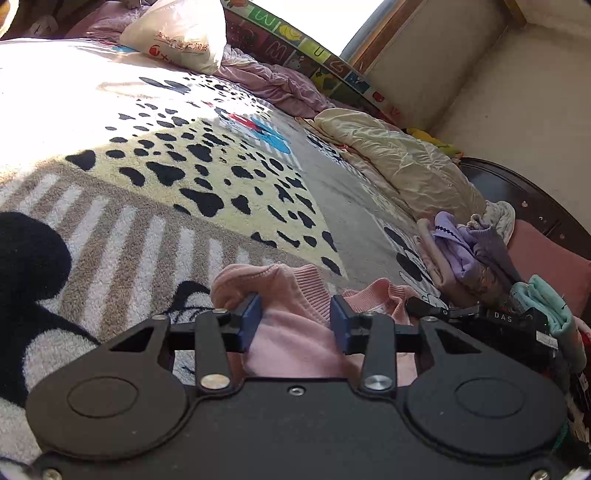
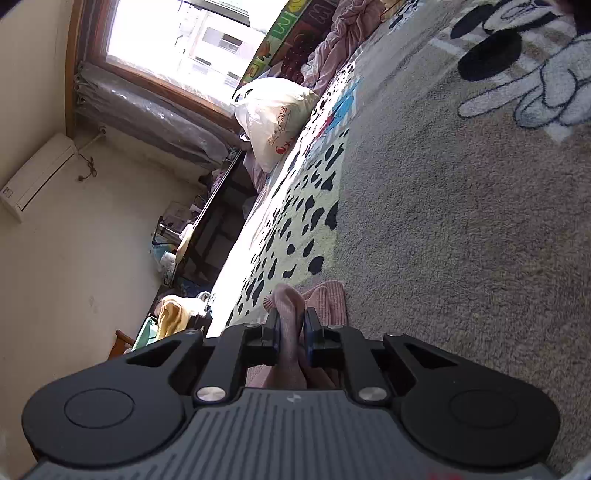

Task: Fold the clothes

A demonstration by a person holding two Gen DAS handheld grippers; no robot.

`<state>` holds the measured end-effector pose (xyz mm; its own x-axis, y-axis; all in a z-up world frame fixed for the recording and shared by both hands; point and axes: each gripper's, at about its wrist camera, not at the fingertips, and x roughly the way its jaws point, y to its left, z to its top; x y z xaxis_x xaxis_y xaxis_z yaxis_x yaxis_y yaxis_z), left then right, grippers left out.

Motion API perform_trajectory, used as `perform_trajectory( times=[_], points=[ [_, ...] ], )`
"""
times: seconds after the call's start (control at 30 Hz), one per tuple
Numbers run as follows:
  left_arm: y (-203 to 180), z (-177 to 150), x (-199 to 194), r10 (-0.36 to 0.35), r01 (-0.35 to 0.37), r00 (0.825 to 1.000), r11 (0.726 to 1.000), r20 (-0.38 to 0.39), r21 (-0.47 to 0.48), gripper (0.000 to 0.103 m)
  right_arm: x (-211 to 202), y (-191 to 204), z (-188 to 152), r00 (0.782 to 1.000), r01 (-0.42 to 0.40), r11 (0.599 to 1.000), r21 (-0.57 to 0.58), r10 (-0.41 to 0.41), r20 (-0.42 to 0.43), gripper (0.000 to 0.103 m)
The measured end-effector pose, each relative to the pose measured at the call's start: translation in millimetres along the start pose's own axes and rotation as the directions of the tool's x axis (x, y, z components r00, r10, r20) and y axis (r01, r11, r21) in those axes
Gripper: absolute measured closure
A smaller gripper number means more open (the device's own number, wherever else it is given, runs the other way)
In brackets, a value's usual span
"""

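Surface: bed, covered by a spotted cartoon blanket [image 1: 155,173].
Garment: pink top [image 1: 295,314], lying on the blanket's near edge.
Left gripper [image 1: 295,319]: jaws partly apart, astride the top; pads [image 1: 253,317] not pressing it.
Right gripper [image 2: 291,330]: jaws narrow, clamped on a fold of the top [image 2: 290,314].
Right of top: pile of clothes [image 1: 472,258].
Far side: white bag [image 1: 177,33], window [image 2: 177,40].

White letters "DAS" on the right gripper [image 1: 504,318]. Large letters "M", "U", "S" on the alphabet mat [image 1: 295,44] by the wall. Red print on the plastic bag [image 1: 177,33], not legible.
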<state>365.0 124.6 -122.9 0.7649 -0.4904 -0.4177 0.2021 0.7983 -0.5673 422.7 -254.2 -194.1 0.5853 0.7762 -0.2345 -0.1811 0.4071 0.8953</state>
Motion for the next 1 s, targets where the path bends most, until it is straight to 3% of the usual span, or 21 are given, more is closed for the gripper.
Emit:
perform_trajectory(
  times=[0.13, 0.2, 0.27, 0.33, 0.4, 0.5, 0.57, 0.6, 0.63, 0.7, 0.8, 0.83, 0.87, 0.9, 0.97, 1.0],
  points=[
    [-2.8, 8.9, -21.1, -0.024, 0.023, 0.994, 1.0, 0.105, 0.009, 0.064, -19.2, 12.9, 4.4, 0.996, 0.011, 0.999, -0.046, -0.007, 0.094, 0.057],
    [-7.4, 9.2, -20.7, -0.027, 0.023, 0.992, 0.999, 0.127, 0.036, 0.064, -31.1, 28.0, 5.7, 0.988, 0.045, 0.99, -0.131, -0.025, 0.154, 0.057],
    [-13.8, 7.6, -15.0, -0.03, 0.022, 0.992, 0.997, 0.124, 0.071, 0.064, -34.6, 55.5, 2.1, 0.983, 0.081, 0.939, -0.333, -0.02, 0.183, 0.057],
    [-21.7, 2.7, -4.2, -0.011, 0.001, 0.997, 0.992, 0.08, 0.126, 0.064, -23.4, 74.2, -5.8, 0.991, 0.067, 0.883, -0.465, -0.004, 0.136, 0.058],
    [-29.5, -5.4, 12.2, 0.06, -0.057, 0.998, 0.977, -0.01, 0.206, 0.064, -8.8, 86.0, -13.4, 0.997, 0.059, 0.833, -0.55, -0.021, 0.075, 0.061],
    [-35.1, -12.8, 26.0, 0.116, -0.097, 0.992, 0.951, -0.048, 0.295, 0.061, 19.0, 65.7, -18.0, 0.98, 0.155, 0.834, -0.53, -0.198, -0.026, 0.061],
    [-34.6, -13.3, 29.5, 0.123, -0.098, 0.99, 0.943, -0.061, 0.32, 0.061, 16.5, 49.8, -11.4, 0.984, 0.147, 0.885, -0.442, -0.174, -0.021, 0.081],
    [-34.3, -13.4, 31.1, 0.126, -0.097, 0.99, 0.939, -0.067, 0.331, 0.061, 14.8, 42.6, -7.7, 0.985, 0.149, 0.905, -0.398, -0.172, -0.021, 0.086],
    [-33.9, -13.4, 32.7, 0.129, -0.097, 0.989, 0.935, -0.073, 0.342, 0.06, 13.3, 35.7, -4.6, 0.985, 0.15, 0.922, -0.356, -0.168, -0.021, 0.101],
    [-34.4, -13.2, 31.8, 0.131, -0.098, 0.989, 0.93, -0.072, 0.354, 0.06, 10.6, 24.8, -5.8, 0.987, 0.146, 0.941, -0.305, -0.159, -0.019, 0.103],
    [-37.6, -10.2, 17.4, 0.107, -0.085, 0.993, 0.937, -0.047, 0.34, 0.06, 9.9, 35.7, -14.3, 0.983, 0.173, 0.91, -0.376, -0.185, 0.004, 0.103],
    [-38.7, -7.4, 8.5, 0.083, -0.065, 0.996, 0.943, -0.04, 0.326, 0.058, 6.8, 41.4, -16.1, 0.984, 0.17, 0.902, -0.398, -0.178, 0.017, 0.098],
    [-39.8, -4.7, -0.3, 0.059, -0.045, 0.998, 0.949, -0.033, 0.312, 0.056, 1.6, 48.8, -17.3, 0.986, 0.159, 0.894, -0.419, -0.161, 0.03, 0.088],
    [-43.5, -4.9, -9.4, 0.035, -0.023, 0.999, 0.942, -0.028, 0.334, 0.056, -3.8, 56.5, -18.8, 0.989, 0.146, 0.885, -0.442, -0.144, 0.039, 0.08],
    [-52.1, -14.5, -17.8, -0.002, 0.029, 0.998, 0.914, -0.068, 0.404, 0.054, -16.1, 77.4, -25.1, 0.994, 0.101, 0.838, -0.536, -0.11, 0.016, 0.051],
    [-56.3, -19.6, -21.6, -0.018, 0.057, 0.996, 0.897, -0.091, 0.438, 0.053, -21.3, 88.6, -31.8, 0.995, 0.074, 0.793, -0.605, -0.099, -0.008, 0.05]
  ],
)
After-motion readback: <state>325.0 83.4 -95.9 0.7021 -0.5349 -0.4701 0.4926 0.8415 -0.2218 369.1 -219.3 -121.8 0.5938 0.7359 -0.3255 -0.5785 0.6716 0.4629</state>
